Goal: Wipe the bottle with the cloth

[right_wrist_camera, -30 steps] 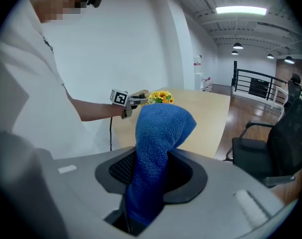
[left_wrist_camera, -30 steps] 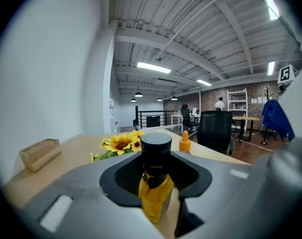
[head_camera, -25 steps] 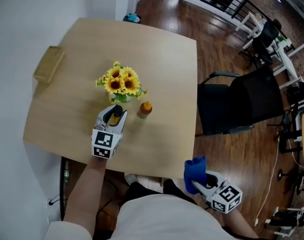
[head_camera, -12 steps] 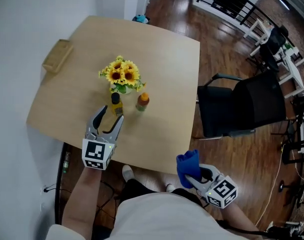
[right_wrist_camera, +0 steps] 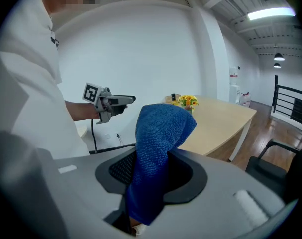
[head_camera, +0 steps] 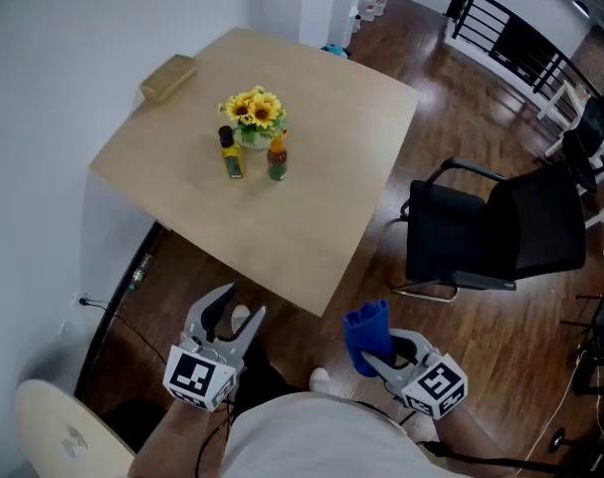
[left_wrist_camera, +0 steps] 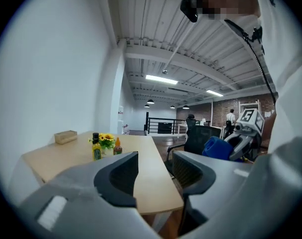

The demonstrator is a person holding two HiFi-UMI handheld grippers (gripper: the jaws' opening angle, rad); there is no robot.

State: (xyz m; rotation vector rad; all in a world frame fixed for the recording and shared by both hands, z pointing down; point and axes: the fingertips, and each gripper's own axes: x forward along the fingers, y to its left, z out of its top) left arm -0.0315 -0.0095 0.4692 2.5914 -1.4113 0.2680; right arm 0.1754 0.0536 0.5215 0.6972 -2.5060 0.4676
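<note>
A yellow-green bottle with a black cap (head_camera: pixel 229 153) (left_wrist_camera: pixel 96 147) stands upright on the wooden table (head_camera: pixel 302 217), beside an orange-capped bottle (head_camera: pixel 277 157) and a sunflower vase (head_camera: pixel 252 113). My left gripper (head_camera: pixel 239 309) (left_wrist_camera: pixel 155 171) is off the table's near edge, well short of the bottles. It is open and its jaws have just been closing, with nothing between them. My right gripper (head_camera: pixel 381 358) (right_wrist_camera: pixel 153 171) hangs over the floor to the right, shut on a blue cloth (head_camera: pixel 366 332) (right_wrist_camera: pixel 158 148) that stands up out of its jaws.
A black office chair (head_camera: pixel 491 242) stands right of the table. A small wooden box (head_camera: pixel 168 76) lies at the table's far left corner. A white wall runs along the left, with a cable on the floor (head_camera: pixel 112 312). A pale round seat (head_camera: pixel 63 436) is at lower left.
The left gripper let go of the yellow-green bottle, leaving it upright by the flowers, and drew back off the table. The right gripper with the cloth also moved away from the table.
</note>
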